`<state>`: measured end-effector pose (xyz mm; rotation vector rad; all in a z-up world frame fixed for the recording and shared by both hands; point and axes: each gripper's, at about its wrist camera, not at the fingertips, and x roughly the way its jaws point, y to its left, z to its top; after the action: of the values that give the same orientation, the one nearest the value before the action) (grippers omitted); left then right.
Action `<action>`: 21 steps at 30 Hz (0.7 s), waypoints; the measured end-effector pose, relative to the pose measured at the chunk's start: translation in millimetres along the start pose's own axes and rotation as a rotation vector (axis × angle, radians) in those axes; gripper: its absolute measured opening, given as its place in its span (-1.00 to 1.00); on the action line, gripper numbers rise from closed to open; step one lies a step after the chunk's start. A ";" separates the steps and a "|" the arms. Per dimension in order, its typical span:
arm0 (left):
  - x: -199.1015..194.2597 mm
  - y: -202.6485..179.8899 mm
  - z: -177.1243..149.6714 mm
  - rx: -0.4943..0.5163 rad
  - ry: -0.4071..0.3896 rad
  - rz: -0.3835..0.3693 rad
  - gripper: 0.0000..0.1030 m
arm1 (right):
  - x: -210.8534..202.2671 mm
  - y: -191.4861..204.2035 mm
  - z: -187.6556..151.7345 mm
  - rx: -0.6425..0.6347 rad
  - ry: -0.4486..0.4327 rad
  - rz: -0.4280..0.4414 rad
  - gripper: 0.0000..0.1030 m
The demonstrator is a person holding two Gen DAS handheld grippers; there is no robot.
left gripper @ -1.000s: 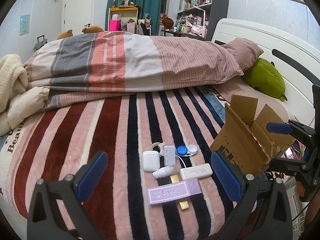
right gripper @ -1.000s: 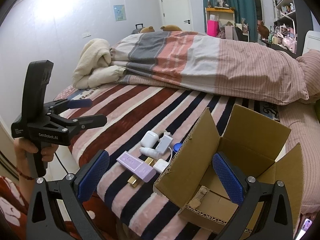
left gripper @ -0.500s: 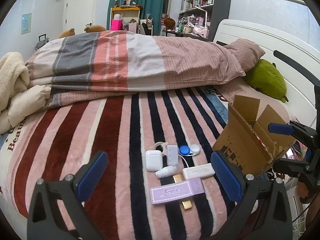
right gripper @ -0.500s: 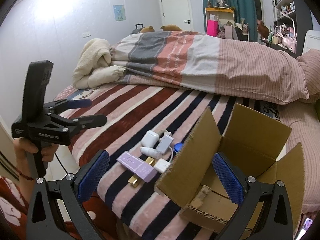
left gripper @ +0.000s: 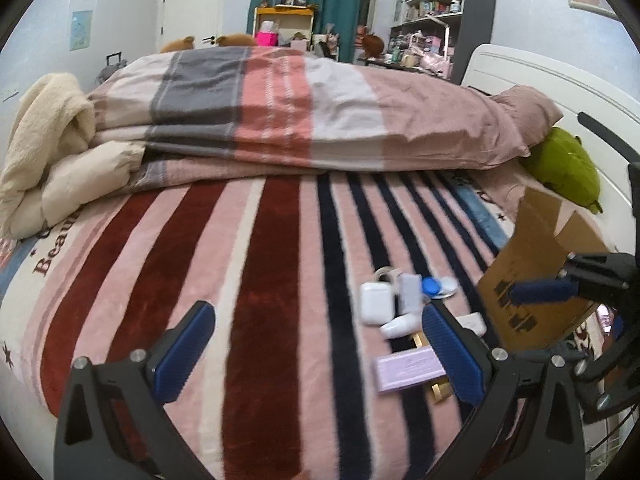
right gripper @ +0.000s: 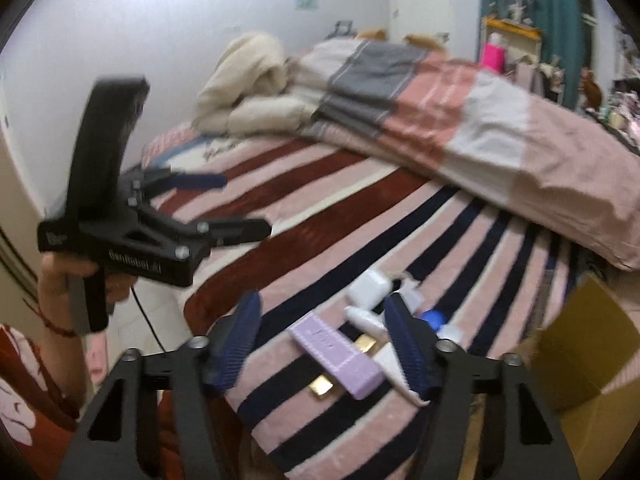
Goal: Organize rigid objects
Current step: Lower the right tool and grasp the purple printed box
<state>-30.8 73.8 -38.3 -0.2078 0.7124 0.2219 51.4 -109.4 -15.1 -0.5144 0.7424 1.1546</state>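
Cardboard box (right gripper: 576, 344) cut by the right edge; gold bar (right gripper: 324, 385) half under the purple box (right gripper: 336, 350).

— What is lying on the bed?

— A little bunch of small things on the striped blanket (left gripper: 280, 280). A flat purple box (right gripper: 336, 354) lies across a gold bar (right gripper: 322, 385). Behind it are a white earbud case (left gripper: 375, 304), a small white bottle (left gripper: 398, 326) on its side, and a blue and white lens case (left gripper: 438, 286).

— And the big one?

— An open brown cardboard box (left gripper: 532, 280) sits just beside them, flaps up.
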 end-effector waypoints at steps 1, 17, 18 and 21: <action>1.1 5.5 -3.3 -0.008 0.007 -0.009 0.99 | 10.0 3.3 -0.7 -0.007 0.030 0.018 0.06; 6.2 19.7 -29.5 0.015 0.001 0.025 0.99 | 115.8 -26.2 -33.4 -0.019 0.403 -0.043 0.14; 5.9 19.5 -29.9 0.020 0.001 0.028 0.99 | 113.6 -27.1 -34.8 -0.003 0.415 -0.002 0.14; 8.2 20.8 -32.2 0.031 0.007 0.029 0.99 | 111.6 -23.7 -36.5 -0.011 0.436 0.015 0.13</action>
<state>-50.4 86.3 -69.8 -0.1694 0.7259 0.2376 88.4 -73.4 -123.2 -0.7845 1.1155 1.0718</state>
